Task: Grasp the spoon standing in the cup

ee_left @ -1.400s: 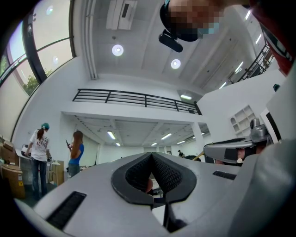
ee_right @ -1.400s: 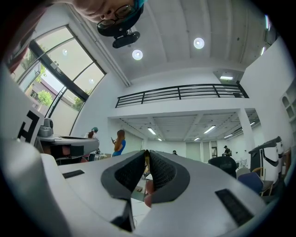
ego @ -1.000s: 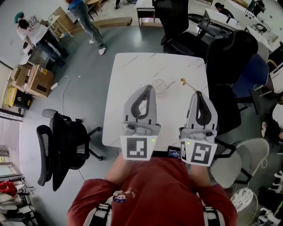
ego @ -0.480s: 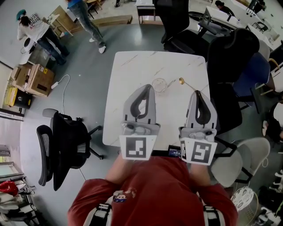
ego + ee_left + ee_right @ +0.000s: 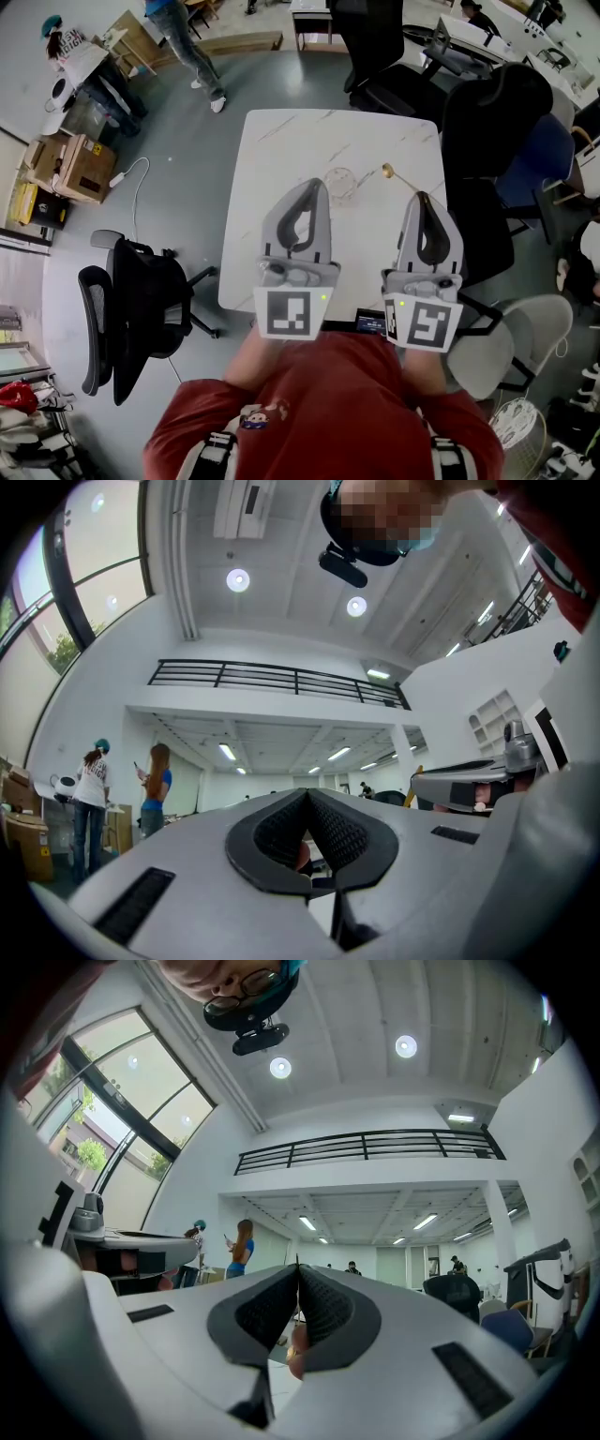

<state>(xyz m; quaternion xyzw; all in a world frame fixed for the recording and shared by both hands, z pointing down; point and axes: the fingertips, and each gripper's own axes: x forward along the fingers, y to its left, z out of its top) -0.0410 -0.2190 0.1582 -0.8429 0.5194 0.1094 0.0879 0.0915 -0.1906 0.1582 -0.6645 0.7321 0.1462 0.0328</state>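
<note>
left gripper (image 5: 314, 186), right gripper (image 5: 422, 197) unmoved | fingers (image 5: 279, 830) clenched | cup (image 5: 339, 181), spoon (image 5: 387, 172): head view only

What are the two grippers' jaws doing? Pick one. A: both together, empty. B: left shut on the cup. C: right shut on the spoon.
A: the jaws of the left gripper and the right gripper meet at their tips with nothing between, while the cup and spoon sit free on the table.

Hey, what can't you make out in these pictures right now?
Cup: head view only, tiny and clear; contents unreadable.
Spoon: head view, handle end hidden behind right gripper.
Both gripper views: aimed upward, shut jaws filling the foreground; no cup or spoon shown.
</note>
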